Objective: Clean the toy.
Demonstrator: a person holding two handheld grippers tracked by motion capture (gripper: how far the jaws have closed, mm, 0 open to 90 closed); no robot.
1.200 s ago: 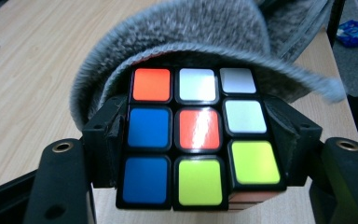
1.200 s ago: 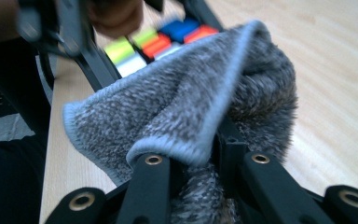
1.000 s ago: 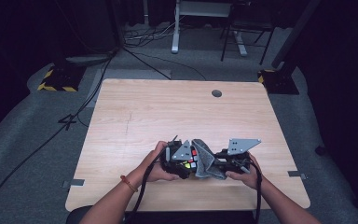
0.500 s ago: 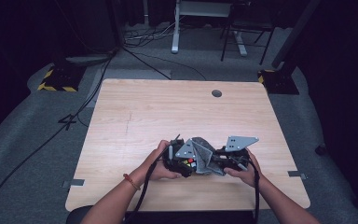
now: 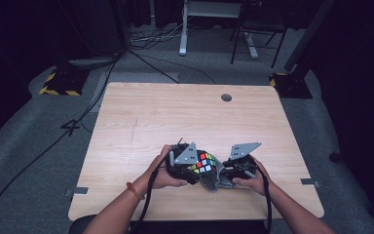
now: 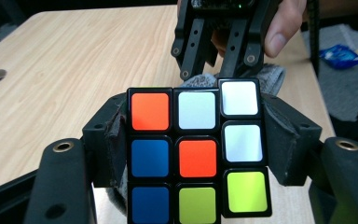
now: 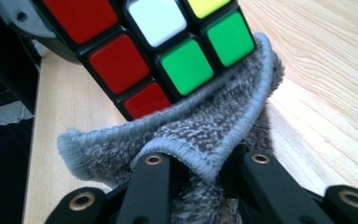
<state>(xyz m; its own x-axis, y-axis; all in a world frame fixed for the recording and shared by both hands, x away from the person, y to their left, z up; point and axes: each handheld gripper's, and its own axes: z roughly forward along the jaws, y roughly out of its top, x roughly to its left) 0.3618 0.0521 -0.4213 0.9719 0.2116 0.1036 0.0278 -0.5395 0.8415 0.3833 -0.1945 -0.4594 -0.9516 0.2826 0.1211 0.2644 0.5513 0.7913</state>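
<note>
Cube (image 6: 196, 151), pinched in the left gripper's (image 5: 187, 170) fingers, is mid-wipe: the right gripper (image 5: 226, 174), at its 3 o'clock, pinches the cloth (image 7: 200, 126) against it, worktop (image 5: 175, 117) bare.

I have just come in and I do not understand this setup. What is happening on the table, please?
A person works at a wooden table with a hand-held gripper in each hand. The left hand-held gripper is shut on a puzzle cube, its jaws pressing on two opposite sides. The right hand-held gripper pinches a grey cloth that lies against the underside of the cube, as if wiping it.
</note>
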